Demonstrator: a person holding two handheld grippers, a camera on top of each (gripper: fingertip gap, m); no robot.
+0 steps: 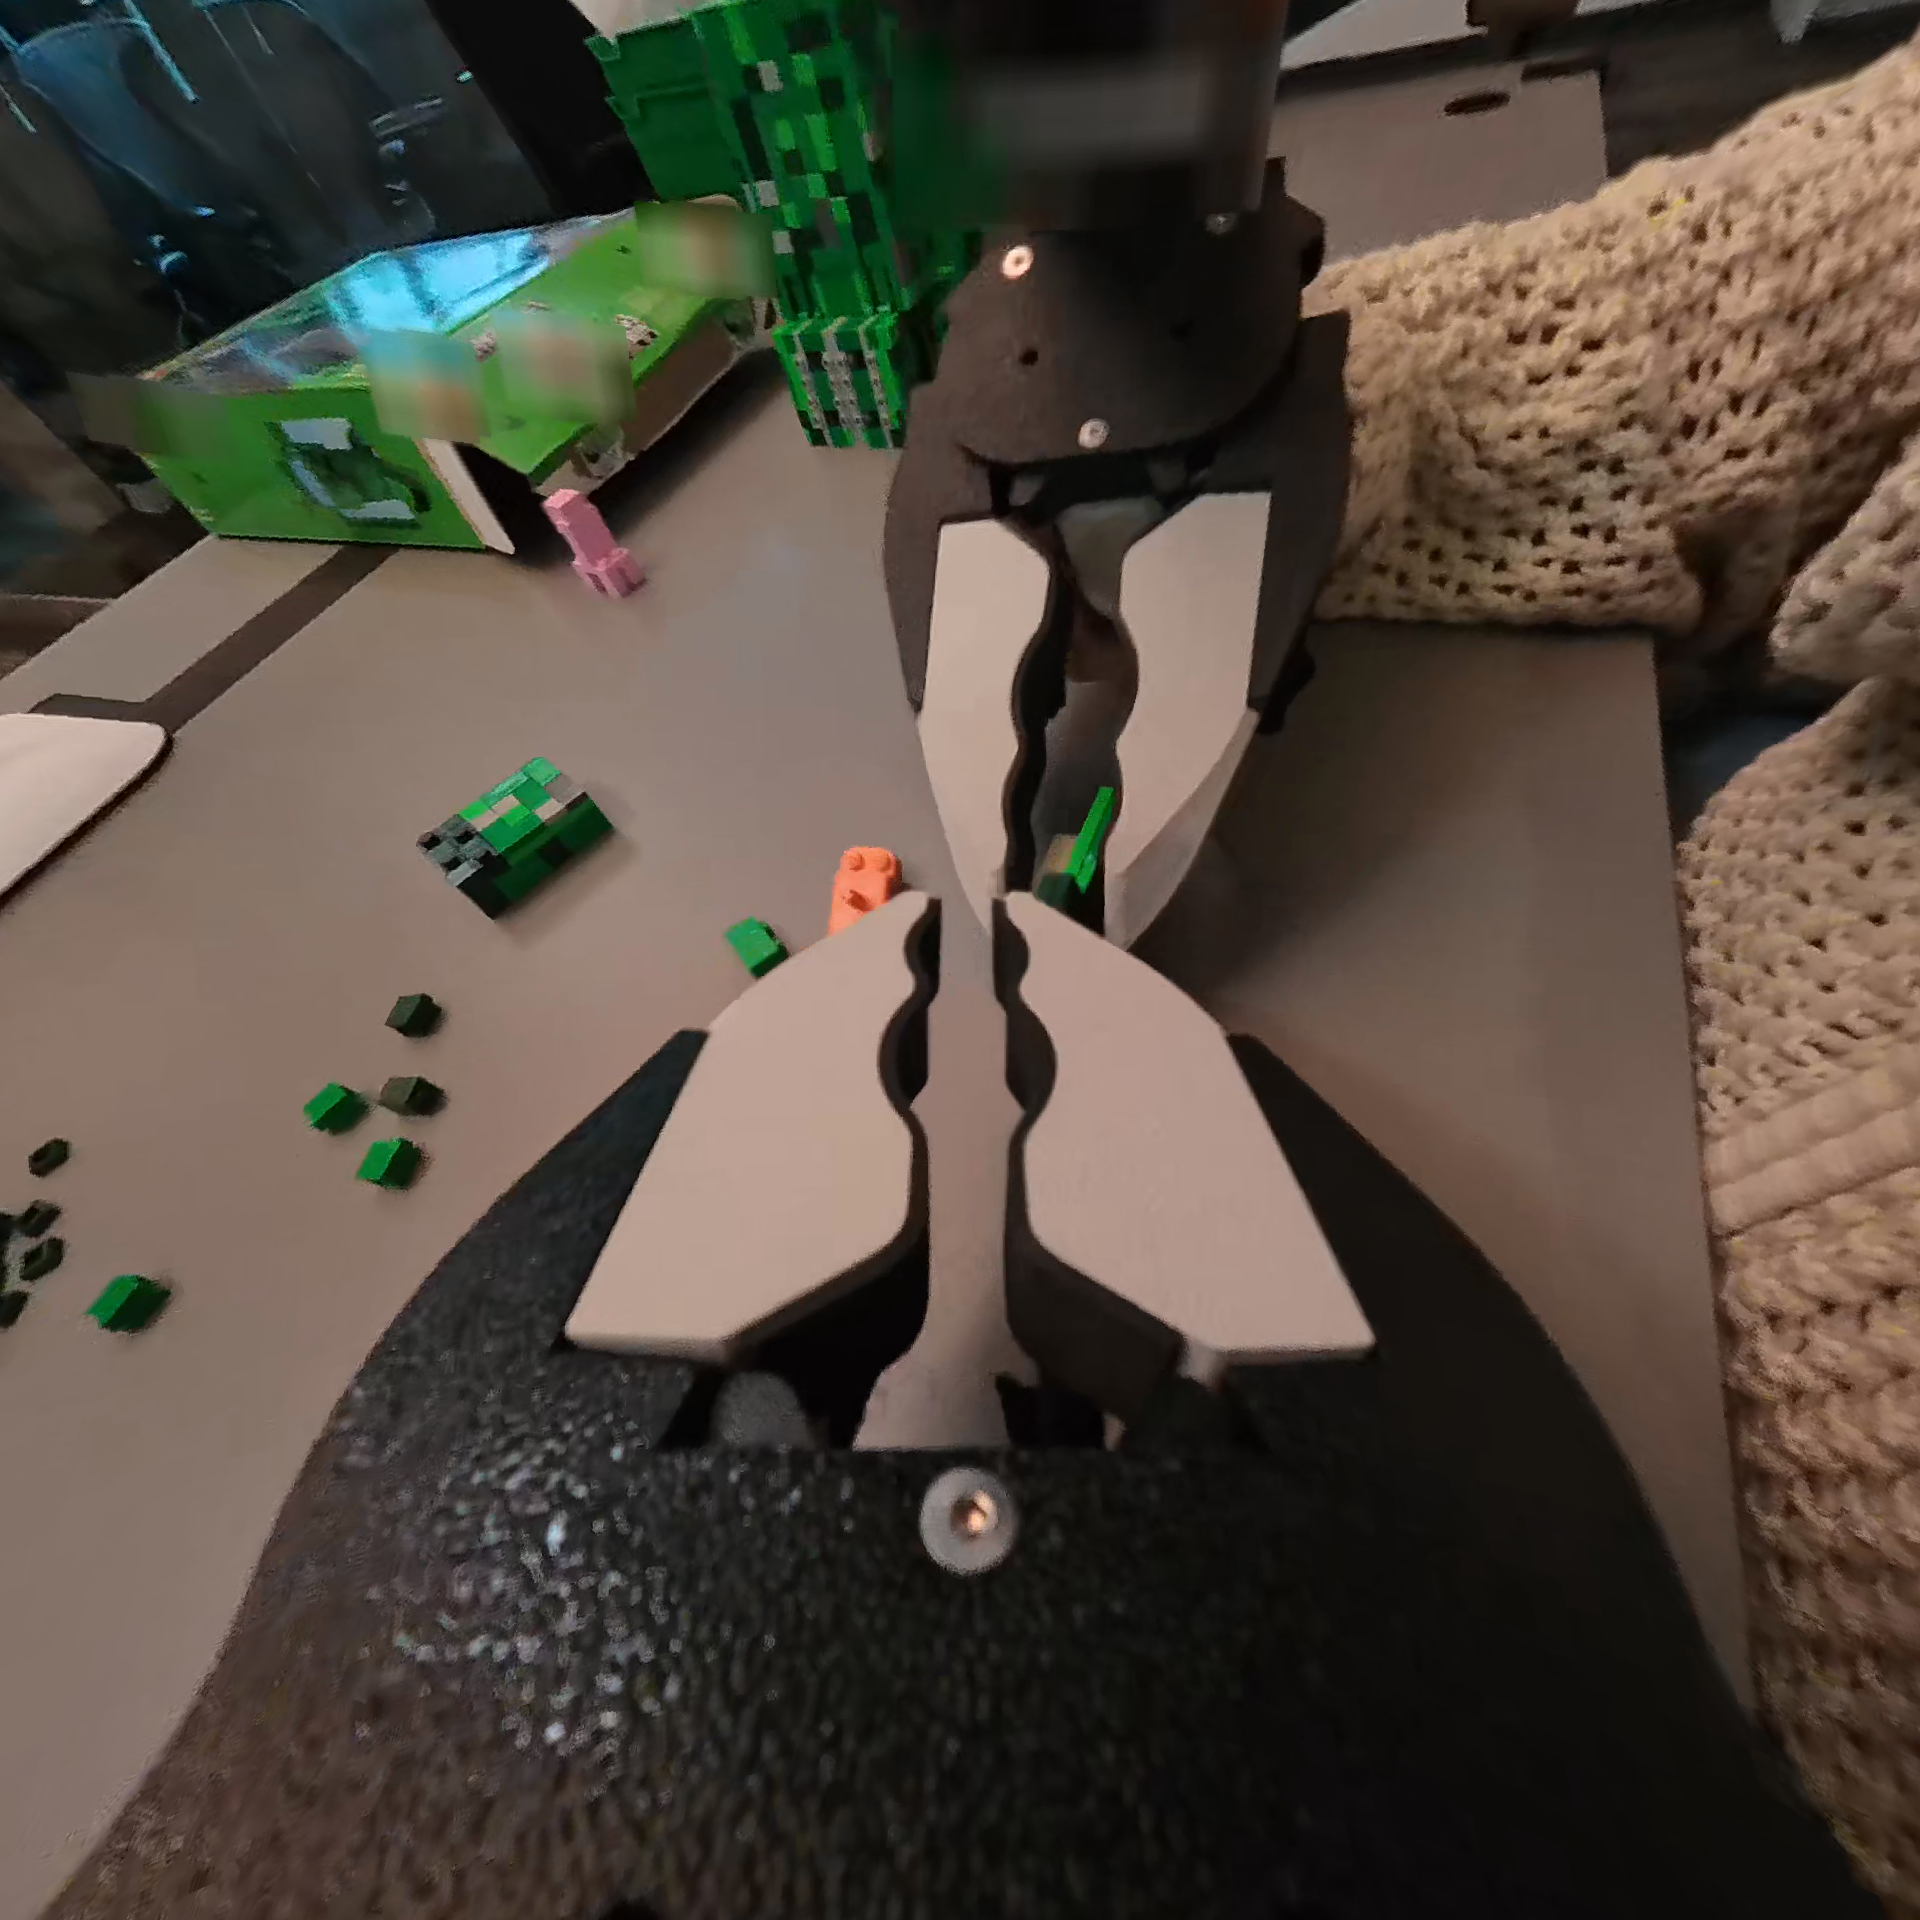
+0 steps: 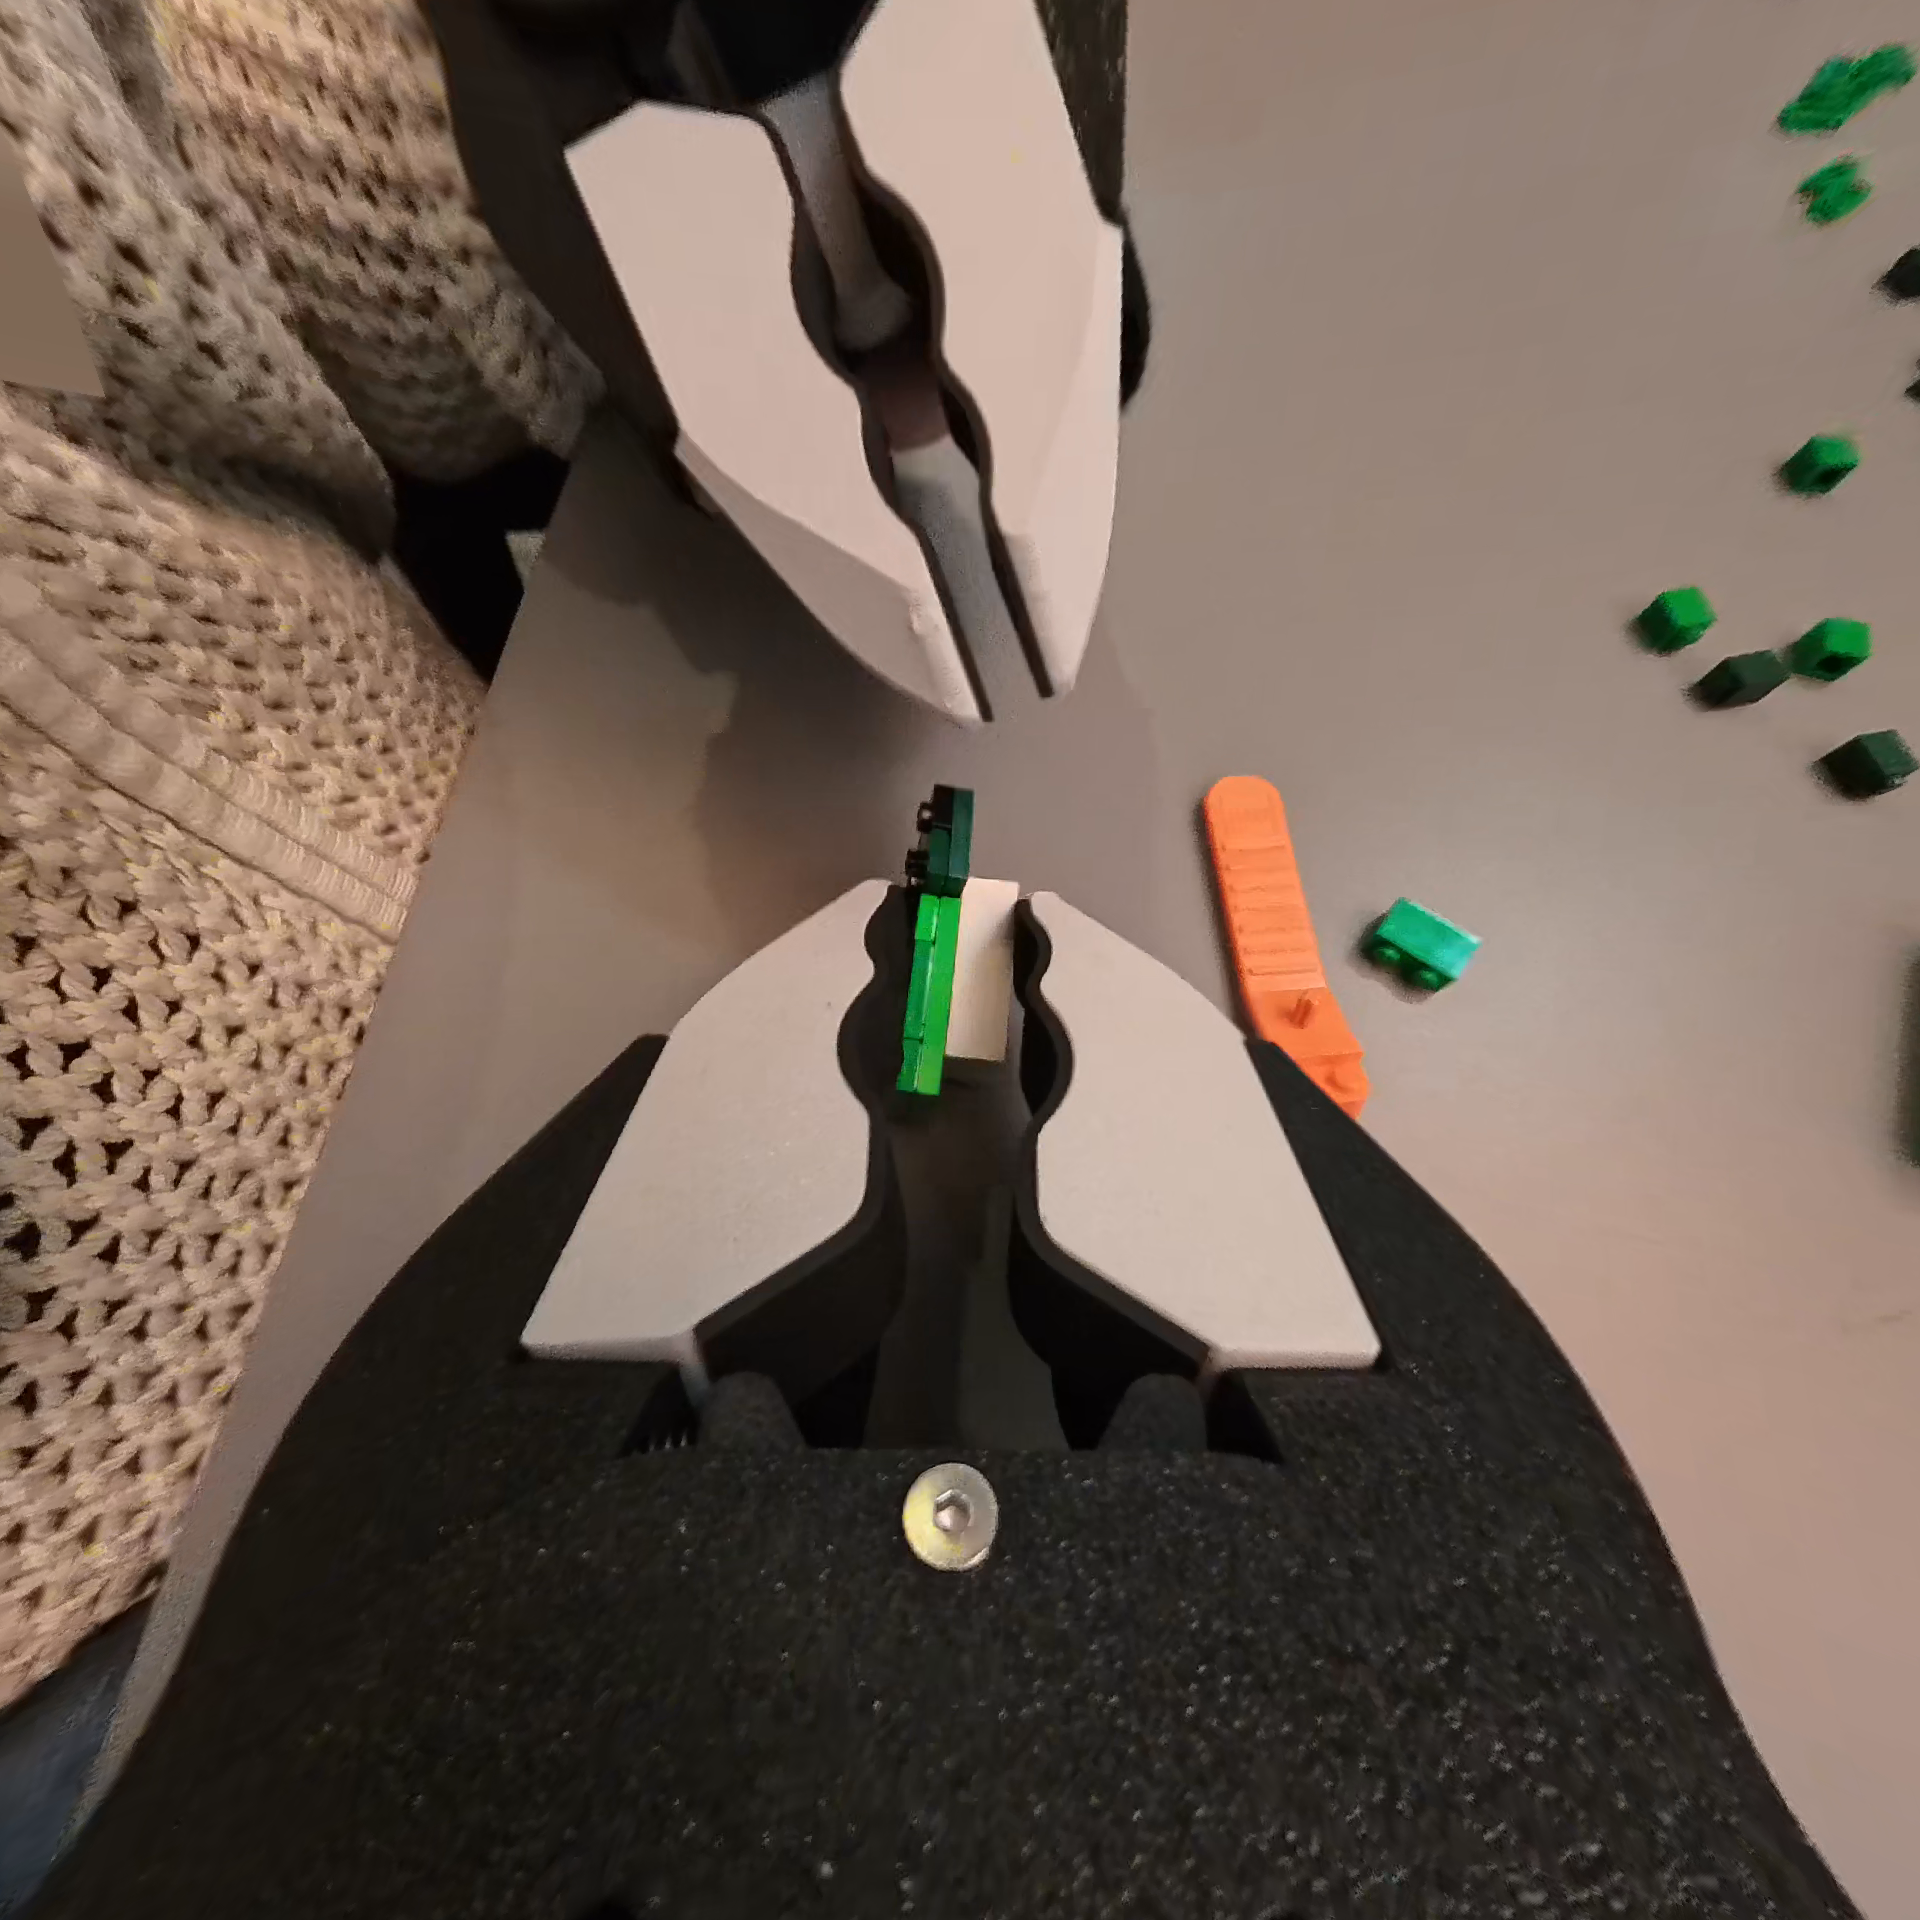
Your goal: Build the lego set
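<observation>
My right gripper is shut on a small flat stack of green plates, held on edge, with a dark green plate sticking out past the fingertips and a pale piece beside it. It also shows in the left wrist view, pointing down at the table with the green plates in it. My left gripper is nearly shut with only a thin gap and nothing between the fingers. It faces the right gripper tip to tip, a short way from the held plates, as the right wrist view shows.
On the grey table lie an orange brick separator, a green brick, several loose green bricks and a small green mosaic panel. A tall green build, a green box and a pink figure stand behind. Knitted sleeves lie at the right edge. Across from one pair of fingers to the other is roughly 4 cm.
</observation>
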